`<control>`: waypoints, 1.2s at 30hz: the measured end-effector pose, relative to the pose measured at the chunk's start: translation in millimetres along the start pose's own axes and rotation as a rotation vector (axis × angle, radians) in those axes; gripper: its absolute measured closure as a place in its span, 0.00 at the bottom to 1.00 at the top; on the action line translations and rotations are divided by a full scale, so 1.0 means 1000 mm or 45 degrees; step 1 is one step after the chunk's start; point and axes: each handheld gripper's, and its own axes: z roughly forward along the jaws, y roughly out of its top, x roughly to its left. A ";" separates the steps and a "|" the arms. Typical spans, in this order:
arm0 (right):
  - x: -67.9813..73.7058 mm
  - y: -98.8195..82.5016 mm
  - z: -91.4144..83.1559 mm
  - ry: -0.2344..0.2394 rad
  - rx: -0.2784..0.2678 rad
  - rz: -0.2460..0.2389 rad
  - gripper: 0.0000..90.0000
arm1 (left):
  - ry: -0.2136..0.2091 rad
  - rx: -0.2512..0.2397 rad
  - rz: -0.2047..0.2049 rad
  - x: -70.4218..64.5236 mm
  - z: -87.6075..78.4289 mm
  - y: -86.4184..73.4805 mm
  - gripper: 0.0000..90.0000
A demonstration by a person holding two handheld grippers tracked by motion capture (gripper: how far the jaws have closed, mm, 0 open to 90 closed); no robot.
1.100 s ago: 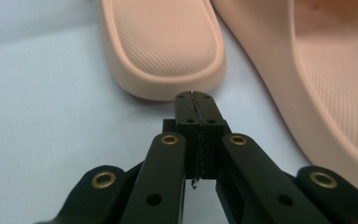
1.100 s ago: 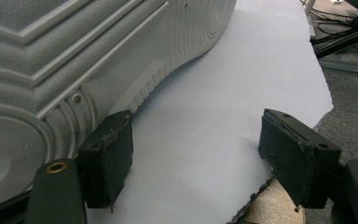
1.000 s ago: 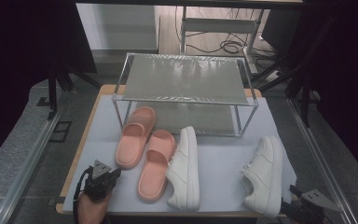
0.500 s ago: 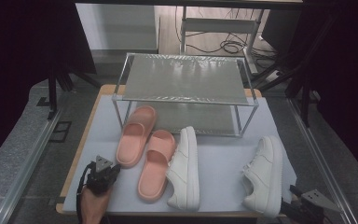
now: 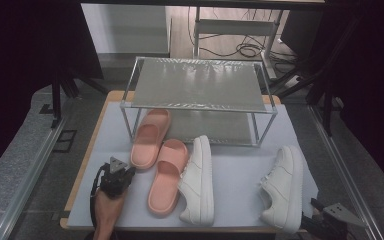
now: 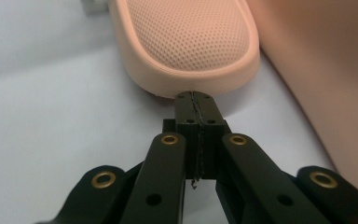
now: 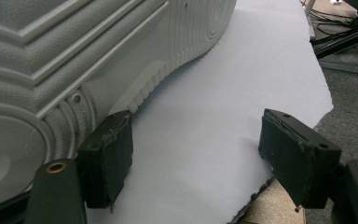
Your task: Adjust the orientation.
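Observation:
Two pink slippers lie on the pale sheet: one (image 5: pixel 150 136) reaches under the rack, the other (image 5: pixel 167 176) lies nearer. My left gripper (image 5: pixel 120 170) is shut with nothing held. Its tips (image 6: pixel 193 99) sit at the rounded end of the far slipper (image 6: pixel 191 42), touching or nearly so. The second slipper (image 6: pixel 321 79) runs along the right. Two white sneakers rest further right, one (image 5: pixel 198 181) beside the slippers, one (image 5: pixel 282 188) alone. My right gripper (image 5: pixel 330 220) is open (image 7: pixel 196 154) at the lone sneaker's (image 7: pixel 74 56) end, left pad (image 7: pixel 109 156) against its sole.
A two-tier metal shoe rack (image 5: pixel 197 85) stands at the back of the table, both shelves bare apart from the slipper's toe under it. The sheet's (image 7: pixel 242 70) ragged right edge and the wooden table edge (image 5: pixel 87 150) are close to the grippers.
My left gripper has crept forward and slightly right up to the end of the far pink slipper. The right gripper and the shoes have stayed put.

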 end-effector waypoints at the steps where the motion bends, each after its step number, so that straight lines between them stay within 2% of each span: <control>1: 0.000 0.000 0.000 0.000 0.000 0.000 0.29 | -0.002 -0.003 0.002 0.000 0.001 0.003 1.00; 8: 0.000 0.000 0.000 0.000 0.000 0.000 0.29 | -0.004 -0.022 0.016 -0.001 0.008 0.019 1.00; 12: 0.000 0.000 0.000 0.000 -0.002 0.000 0.29 | 0.008 -0.010 0.029 -0.001 0.015 0.026 1.00; 30: 0.000 0.000 0.000 -0.001 -0.006 0.001 0.29 | -0.001 -0.014 0.018 0.003 0.042 0.047 1.00; 36: 0.000 0.000 0.000 -0.001 -0.006 0.002 0.29 | 0.003 -0.001 0.035 0.002 0.052 0.055 1.00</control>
